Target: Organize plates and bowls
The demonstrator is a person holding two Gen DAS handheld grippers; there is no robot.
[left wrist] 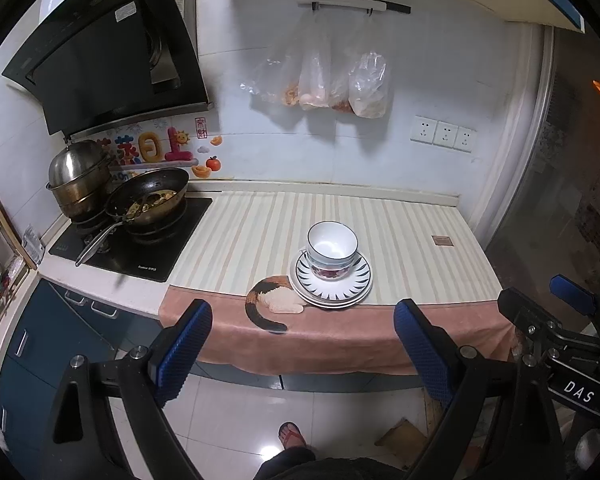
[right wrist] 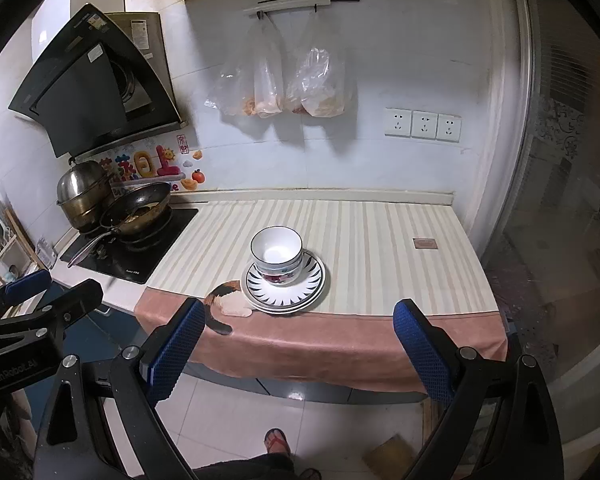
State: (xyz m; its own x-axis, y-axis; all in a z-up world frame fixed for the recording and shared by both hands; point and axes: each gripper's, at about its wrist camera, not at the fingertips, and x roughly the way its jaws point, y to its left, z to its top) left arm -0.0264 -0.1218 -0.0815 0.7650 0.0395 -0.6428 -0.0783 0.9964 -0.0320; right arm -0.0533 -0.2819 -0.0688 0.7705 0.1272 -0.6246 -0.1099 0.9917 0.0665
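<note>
1. Far left of both frames: stove (left wrist: 140,236) with a wok (left wrist: 152,196) and a steel pot (left wrist: 78,176), well apart from the dishes. No obstacle to a reach.
2. Left claw (left wrist: 300,356): blue pads spread wide, nothing between them, held off the desk (left wrist: 420,240) out over the floor (left wrist: 228,412).
3. Dishes in the left wrist view: stack of plates (left wrist: 332,284) with bowls (left wrist: 332,244) nested on top, centre of frame, ahead of the claw and slightly right of its midline.
4. Stack is round, so no long axis; any approach angle works. It sits close to the desk's front edge, on the striped cloth (left wrist: 420,264) just behind the pink border.
5. Right claw (right wrist: 296,356): pads also wide apart and empty, likewise off the desk.
6. In the right wrist view the bowls (right wrist: 276,252) and plates (right wrist: 284,284) lie ahead and slightly left of midline, so the stack sits between the two claws; neither looks clearly nearer.
7. Open room: bare cloth right of the stack up to the small brown tag (right wrist: 425,243), and behind it to the wall.
8. Judgement: everything looks already stacked; little seems left to do.
</note>
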